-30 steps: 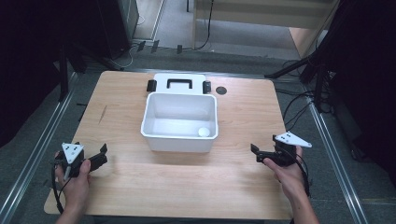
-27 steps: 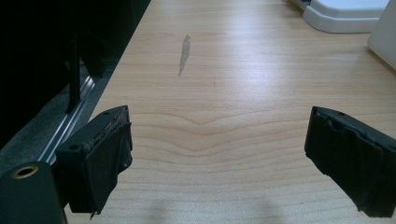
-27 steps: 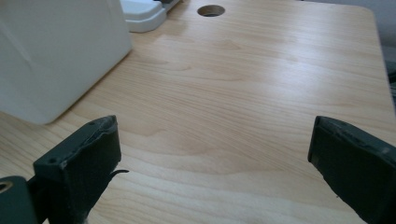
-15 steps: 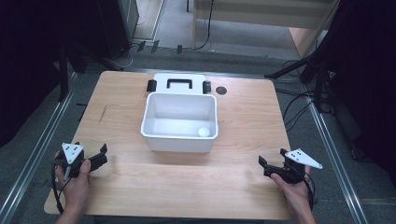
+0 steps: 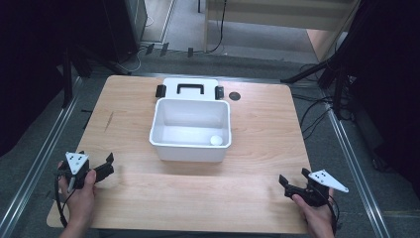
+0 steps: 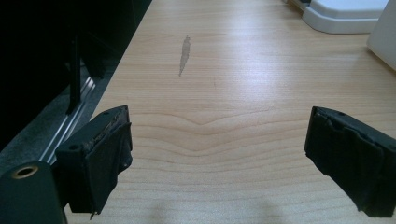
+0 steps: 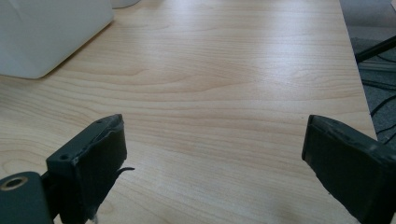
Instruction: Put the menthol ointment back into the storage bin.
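A pale wooden worktop [image 5: 257,129] is being shown from above, its near corners being occupied by two hand-held grippers. At its middle a white rectangular plastic bin [image 5: 190,130] is standing open, its long axis running across the worktop from side to side, with a flat white lid with a black handle [image 5: 190,89] lying just behind it, touching or nearly touching the far wall. A small white ball [image 5: 216,140] is resting inside the bin, in the near right corner. The left gripper [image 5: 103,168] is being held at the near left edge, its jaws spread wide and gripping nothing; the right gripper [image 5: 286,184] is being held at the near right edge, its jaws likewise parted and empty. Both are being pointed inward, the bin lying ahead of each and well apart from both. Since the ball is lying toward the right side, the right gripper is being judged the better placed for a reach into the bin.
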`<state>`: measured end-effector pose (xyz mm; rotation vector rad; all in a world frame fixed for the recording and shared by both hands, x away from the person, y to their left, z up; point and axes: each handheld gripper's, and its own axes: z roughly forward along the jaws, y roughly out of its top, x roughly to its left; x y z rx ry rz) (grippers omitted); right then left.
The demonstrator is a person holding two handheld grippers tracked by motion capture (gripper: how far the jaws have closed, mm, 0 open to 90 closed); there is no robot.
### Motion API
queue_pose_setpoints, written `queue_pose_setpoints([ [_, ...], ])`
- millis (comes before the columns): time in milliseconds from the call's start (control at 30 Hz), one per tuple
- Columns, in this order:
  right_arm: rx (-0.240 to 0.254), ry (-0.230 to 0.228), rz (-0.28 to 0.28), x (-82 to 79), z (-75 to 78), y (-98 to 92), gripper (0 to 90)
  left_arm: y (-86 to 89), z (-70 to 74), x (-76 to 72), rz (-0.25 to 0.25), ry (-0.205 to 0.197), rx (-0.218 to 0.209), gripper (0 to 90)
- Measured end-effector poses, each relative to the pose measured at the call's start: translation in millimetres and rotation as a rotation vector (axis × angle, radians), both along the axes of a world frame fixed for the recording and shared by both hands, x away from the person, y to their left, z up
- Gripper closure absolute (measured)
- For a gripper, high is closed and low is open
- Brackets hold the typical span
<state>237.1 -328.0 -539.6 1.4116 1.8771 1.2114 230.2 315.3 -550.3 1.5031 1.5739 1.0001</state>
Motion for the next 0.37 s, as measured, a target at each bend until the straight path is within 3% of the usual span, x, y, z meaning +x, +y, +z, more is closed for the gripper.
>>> queue_pose_setpoints([
  [367, 0.037, 0.006, -0.02, 0.7, -1.4, -5.3, 6.8, 0.0, 0.0, 0.6, 0.0, 0.007, 0.001, 8.2],
])
